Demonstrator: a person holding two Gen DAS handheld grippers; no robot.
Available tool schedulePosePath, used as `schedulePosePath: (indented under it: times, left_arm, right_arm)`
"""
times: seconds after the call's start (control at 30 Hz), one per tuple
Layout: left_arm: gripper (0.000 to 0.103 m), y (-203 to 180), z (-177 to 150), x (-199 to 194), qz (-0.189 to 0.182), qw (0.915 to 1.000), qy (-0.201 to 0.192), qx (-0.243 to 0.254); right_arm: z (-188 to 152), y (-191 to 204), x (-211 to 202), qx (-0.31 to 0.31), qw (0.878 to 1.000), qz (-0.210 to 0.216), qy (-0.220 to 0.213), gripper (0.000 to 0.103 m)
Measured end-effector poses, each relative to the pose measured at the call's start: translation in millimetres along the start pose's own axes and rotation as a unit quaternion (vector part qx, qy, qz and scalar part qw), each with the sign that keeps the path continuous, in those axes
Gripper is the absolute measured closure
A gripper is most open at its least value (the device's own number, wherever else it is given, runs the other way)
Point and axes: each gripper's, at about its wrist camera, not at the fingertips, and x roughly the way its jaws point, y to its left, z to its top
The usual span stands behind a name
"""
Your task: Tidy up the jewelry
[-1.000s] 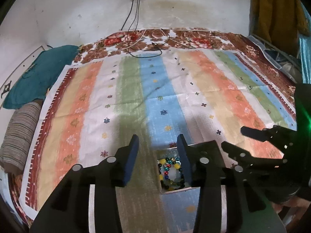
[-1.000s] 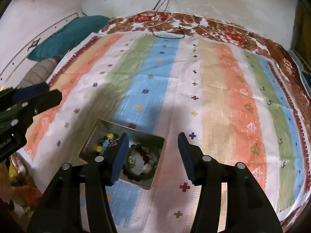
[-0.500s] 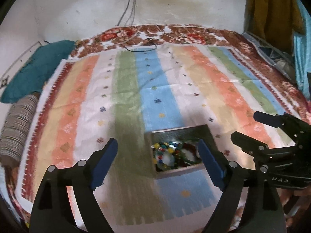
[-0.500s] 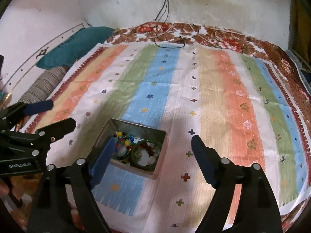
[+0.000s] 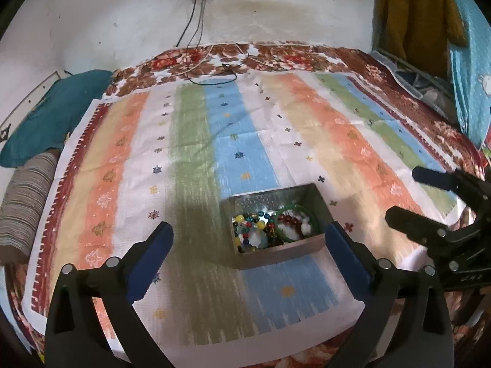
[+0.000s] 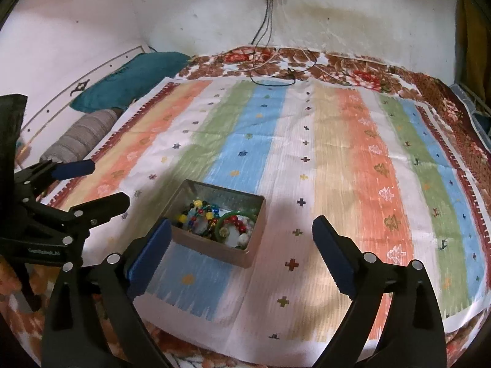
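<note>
Centrally, a rectangular grey metal tin (image 5: 277, 253) sits open on a striped cloth (image 5: 196, 159) of orange, green, blue and white bands dotted with small motifs, near the cloth's front edge. Inside the tin lie a string of round multicoloured beads (image 5: 248, 225) in yellow, blue, green and red on one side, and a green ring-shaped bangle (image 5: 296, 222) on the other, which encircles dark red beads (image 6: 237, 225) and pale pieces. Both tools hang above the cloth and grasp nothing. On the left gripper (image 5: 248, 245) the jaws are opening, blue pads spread wide either side of the tin and clear of it. On the right gripper (image 6: 241, 247) the jaws are likewise opening, one pad just beside the tin's near corner. Behind, a floral brown bedspread (image 5: 307, 58) meets a stained white wall (image 5: 122, 15).
</note>
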Motion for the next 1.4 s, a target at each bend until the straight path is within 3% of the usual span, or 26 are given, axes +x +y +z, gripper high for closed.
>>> schedulePosePath:
  times: [0.5,0.63,1.4]
  left_arm:
    - [0.006,-7.2,-15.1,-17.5,0.019,0.9997,-0.011,-0.014]
    - [0.006,-8.3,-16.6,-21.9,0.001,0.9997,-0.015,-0.019]
    - [0.006,-13.1,-19.3,-29.1,0.006,0.9994,-0.032,-0.012]
  right_arm:
    - [-15.1,-10.4,-16.9,0.011,1.000,0.008,-0.010,0.008]
    - [-17.9,-13.1,-21.6,0.014,1.000,0.009,-0.015,0.008]
    - [-19.7,-8.5,-30.2,0.009,1.000,0.006,-0.019,0.008]
